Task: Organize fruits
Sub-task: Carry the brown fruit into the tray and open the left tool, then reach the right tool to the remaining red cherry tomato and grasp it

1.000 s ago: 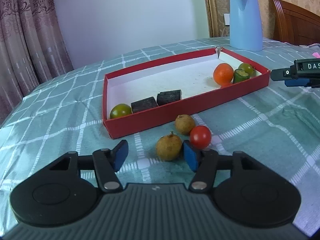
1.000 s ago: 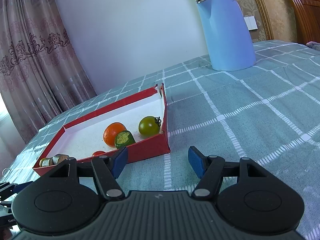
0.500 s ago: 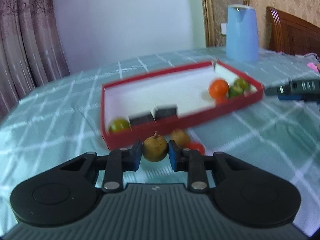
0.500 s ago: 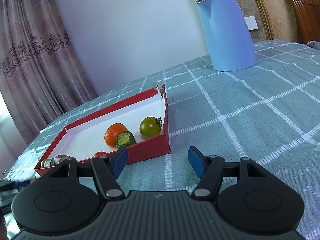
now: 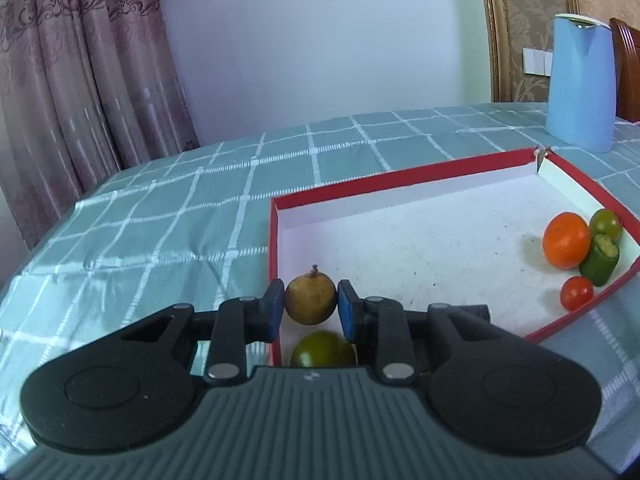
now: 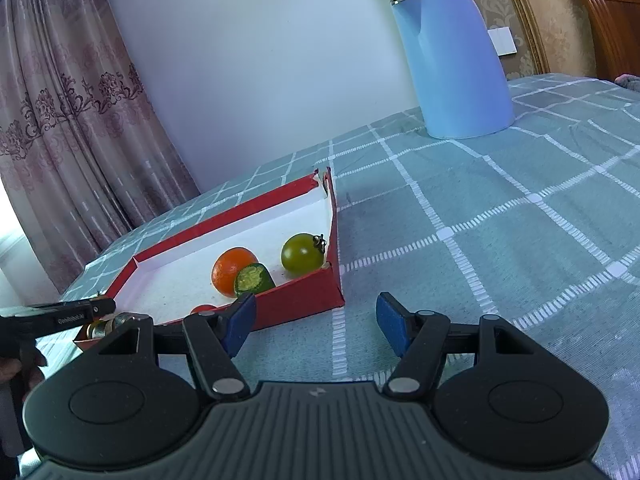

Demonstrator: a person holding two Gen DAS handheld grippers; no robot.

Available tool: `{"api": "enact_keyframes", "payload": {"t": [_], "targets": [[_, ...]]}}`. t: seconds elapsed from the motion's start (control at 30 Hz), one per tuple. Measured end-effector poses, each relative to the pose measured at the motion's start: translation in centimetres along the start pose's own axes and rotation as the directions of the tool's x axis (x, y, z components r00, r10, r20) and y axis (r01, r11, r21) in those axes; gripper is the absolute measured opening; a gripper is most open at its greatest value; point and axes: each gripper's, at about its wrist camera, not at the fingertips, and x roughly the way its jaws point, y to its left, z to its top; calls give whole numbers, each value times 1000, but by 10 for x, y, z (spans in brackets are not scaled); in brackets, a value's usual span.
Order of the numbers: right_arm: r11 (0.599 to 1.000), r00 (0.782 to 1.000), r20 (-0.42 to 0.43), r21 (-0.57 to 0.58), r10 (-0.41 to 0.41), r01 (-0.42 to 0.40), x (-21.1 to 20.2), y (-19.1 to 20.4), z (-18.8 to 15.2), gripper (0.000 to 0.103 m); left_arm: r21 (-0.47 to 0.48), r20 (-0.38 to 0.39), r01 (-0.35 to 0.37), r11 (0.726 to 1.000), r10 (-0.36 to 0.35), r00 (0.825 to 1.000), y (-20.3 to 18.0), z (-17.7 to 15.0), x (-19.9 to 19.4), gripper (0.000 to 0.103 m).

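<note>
A brown longan (image 5: 310, 300) with a short stem sits between the blue pads of my left gripper (image 5: 311, 306), held over the near left corner of the red tray (image 5: 400, 182). The pads touch it on both sides while the jaws are opening slightly. Just beneath it a green tomato (image 5: 323, 349) lies in the tray. An orange (image 5: 566, 240), a green tomato (image 5: 606, 222), a cut green piece (image 5: 600, 260) and a red cherry tomato (image 5: 576, 293) lie at the tray's right end. My right gripper (image 6: 316, 322) stands open and empty above the cloth, near the tray's corner (image 6: 334, 300).
A light blue kettle (image 5: 580, 84) stands behind the tray on the green checked tablecloth (image 5: 180, 220). Pink curtains (image 5: 80, 80) hang at the left past the table's edge. A wooden chair back (image 6: 600, 20) stands at the far right.
My left gripper closed on the longan that lay on the cloth, lifted it and carried it over the tray's near left corner. The right gripper has not moved.
</note>
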Motion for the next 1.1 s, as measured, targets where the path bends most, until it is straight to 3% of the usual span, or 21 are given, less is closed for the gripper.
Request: {"api": "enact_keyframes", "payload": {"t": [0.07,0.1,0.2,0.23,0.33,0.5,0.6,0.83,0.97,1.1], "targets": [[1000,1000,-3,-1,0,0,0,0,0,66,0,9,5,1000,-5,1000,2,-2,-5,29],[1000,1000,-1,0,0,0,0,0,0,66,-6,17,9,1000,-9,1000,3,-3,-10,35],[1000,1000,-3,0,-1,1,1,0,0,66,-25,80,-23,999,25,996,7,-7,-38,82],[1000,1000,-3,2,-2,2,1,0,0,66,-28,111,-32,999,35,993,7,-11,-50,90],[1000,1000,-6,1,-6,6,1,0,0,66,-34,148,-60,998,64,987,15,-26,-77,93],[999,1000,-12,-47,-24,24,1,10,-1,66,-136,103,-109,985,124,987,39,-53,-89,100],[995,999,-37,-94,24,-27,-2,31,-9,66,-195,73,-153,969,170,983,51,-66,-85,102],[947,981,-133,-269,143,-174,0,104,-36,66,-291,34,-109,950,124,992,74,-77,-82,103],[923,977,-171,-340,130,-183,8,131,-45,66,-342,27,-108,933,125,992,81,-82,-84,103],[895,973,-193,-402,126,-195,11,151,-51,66,-321,32,-126,939,144,989,76,-81,-86,103]]}}
